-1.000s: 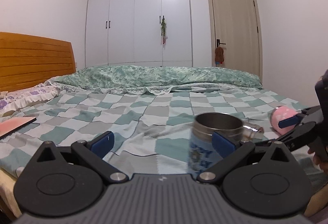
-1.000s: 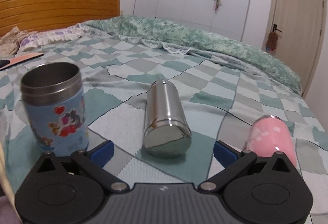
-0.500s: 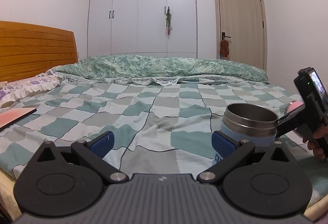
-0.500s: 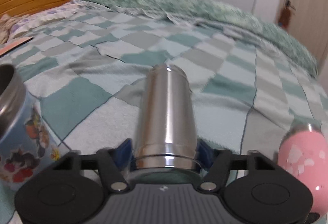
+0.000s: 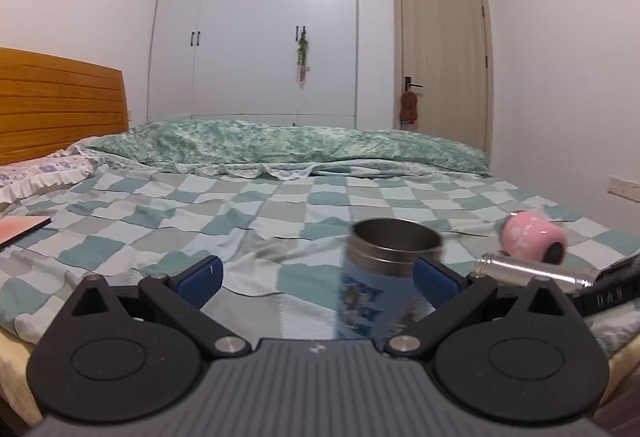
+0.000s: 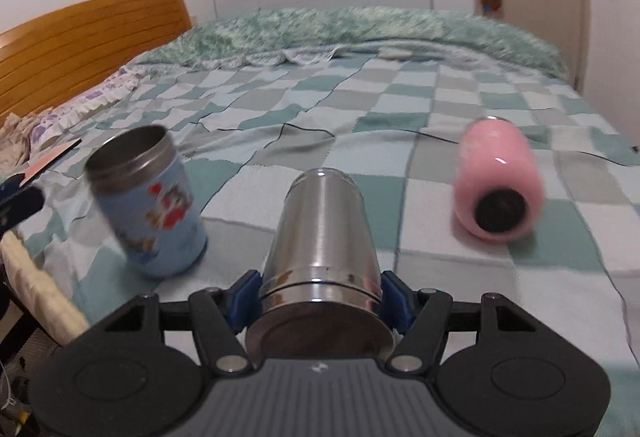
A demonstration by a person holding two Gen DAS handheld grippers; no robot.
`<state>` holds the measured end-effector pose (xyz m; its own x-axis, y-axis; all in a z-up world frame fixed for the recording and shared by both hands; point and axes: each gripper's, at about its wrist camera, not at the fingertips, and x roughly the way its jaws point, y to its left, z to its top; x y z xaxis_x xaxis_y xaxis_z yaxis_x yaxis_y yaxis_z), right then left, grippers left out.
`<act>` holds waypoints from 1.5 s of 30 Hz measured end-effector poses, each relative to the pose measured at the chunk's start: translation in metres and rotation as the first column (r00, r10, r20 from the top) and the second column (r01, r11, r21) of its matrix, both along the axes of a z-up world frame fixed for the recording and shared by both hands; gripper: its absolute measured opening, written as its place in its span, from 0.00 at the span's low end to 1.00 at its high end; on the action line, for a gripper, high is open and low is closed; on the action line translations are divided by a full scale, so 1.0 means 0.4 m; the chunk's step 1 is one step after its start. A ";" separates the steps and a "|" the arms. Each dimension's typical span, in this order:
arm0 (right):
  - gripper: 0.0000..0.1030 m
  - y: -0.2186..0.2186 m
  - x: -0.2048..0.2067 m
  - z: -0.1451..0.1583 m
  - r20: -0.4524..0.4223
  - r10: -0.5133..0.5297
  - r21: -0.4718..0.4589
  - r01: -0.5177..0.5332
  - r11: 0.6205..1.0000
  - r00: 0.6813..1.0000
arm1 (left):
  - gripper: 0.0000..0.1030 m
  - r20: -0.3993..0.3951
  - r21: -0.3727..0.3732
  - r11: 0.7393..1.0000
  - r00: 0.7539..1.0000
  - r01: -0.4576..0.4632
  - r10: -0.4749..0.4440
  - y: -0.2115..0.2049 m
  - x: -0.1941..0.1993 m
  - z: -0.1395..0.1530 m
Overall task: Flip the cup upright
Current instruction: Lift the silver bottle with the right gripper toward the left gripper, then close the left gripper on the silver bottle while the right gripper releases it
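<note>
My right gripper (image 6: 320, 297) is shut on the steel cup (image 6: 320, 237), which lies lengthwise between the fingers, base toward the camera, over the checked bedspread (image 6: 360, 109). The steel cup also shows in the left wrist view (image 5: 532, 271), lying low at the right. A blue cartoon cup (image 6: 148, 201) stands upright to its left, also seen in the left wrist view (image 5: 384, 277). A pink cup (image 6: 500, 185) lies on its side to the right, also in the left wrist view (image 5: 532, 241). My left gripper (image 5: 316, 277) is open and empty, with the blue cup just behind its right finger.
A wooden headboard (image 5: 60, 105) and pillow (image 5: 40, 177) are at the left. A rolled green quilt (image 5: 280, 145) lies across the far side of the bed. A pink flat object (image 5: 20, 229) lies at the bed's left edge. Wardrobe and door stand behind.
My right gripper closed on the steel cup and has turned with it, so the blue and pink cups sit differently in its view. The left gripper shifted sideways, staying open.
</note>
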<state>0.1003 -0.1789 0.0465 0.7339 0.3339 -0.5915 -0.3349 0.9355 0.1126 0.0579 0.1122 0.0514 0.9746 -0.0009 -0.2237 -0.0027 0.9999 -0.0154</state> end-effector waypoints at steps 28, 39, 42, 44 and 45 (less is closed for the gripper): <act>1.00 -0.144 -0.208 -0.020 0.129 -0.035 0.250 0.002 0.968 0.991 | 1.00 -0.155 0.019 0.995 0.983 0.100 -0.096 -0.245 -0.081 -0.003; 1.00 -0.321 -0.150 -0.070 0.137 -0.237 0.302 0.187 0.935 0.962 | 1.00 -0.348 -0.008 0.984 0.922 0.180 -0.171 -0.400 0.060 0.005; 1.00 -0.322 -0.128 -0.085 0.149 -0.239 0.295 0.187 0.937 0.960 | 1.00 -0.415 -0.037 0.986 0.895 0.162 -0.163 -0.418 0.118 0.006; 1.00 -0.320 -0.117 -0.091 0.160 -0.236 0.285 0.185 0.941 0.958 | 1.00 -0.474 -0.014 0.993 0.873 0.120 -0.112 -0.432 0.159 -0.004; 1.00 -0.316 -0.117 -0.090 0.165 -0.233 0.282 0.181 0.942 0.958 | 1.00 -0.503 0.001 0.995 0.860 0.098 -0.084 -0.437 0.182 -0.013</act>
